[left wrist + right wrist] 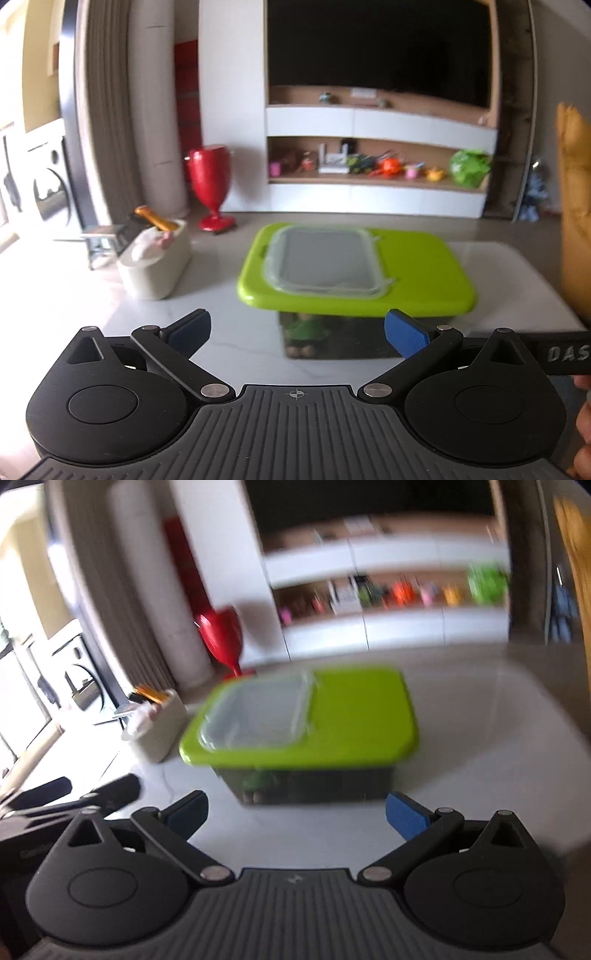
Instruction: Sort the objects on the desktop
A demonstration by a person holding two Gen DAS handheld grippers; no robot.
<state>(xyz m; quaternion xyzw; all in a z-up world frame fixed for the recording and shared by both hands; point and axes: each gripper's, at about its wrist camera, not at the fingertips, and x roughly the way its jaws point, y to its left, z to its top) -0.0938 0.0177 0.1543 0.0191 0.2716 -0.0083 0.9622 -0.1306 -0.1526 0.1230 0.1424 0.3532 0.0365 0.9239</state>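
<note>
On the white tabletop (pixel 110 295) stood one dark storage box (pixel 332 339) with a lime-green lid (pixel 424 284), roughly centred and just beyond both claws. One clear plastic container (pixel 325 262) sat on the left part of that lid. One cream-coloured holder (pixel 155 266) stood to the left of the box, apart from it, with a gold-coloured item and something pale pink sticking out; what they were could not be told. Through the box's dark wall a green object showed dimly.

The left claw (pixel 295 336) was spread wide and held nothing, its blue pads (pixel 406 338) level with the near face of the box. The right claw (pixel 295 814) was likewise wide and empty, aimed at the box's near wall; that view was blurred.

The clear container looked light, stiff and smooth, so probably slippery; its raised rim seemed the safest place to pinch. The lidded box appeared bulkier and rigid, likely heavier with contents, and too broad for one claw, so a lid edge or both claws at opposite sides would suit it. The holder looked tall enough to tip if pushed high.
</note>
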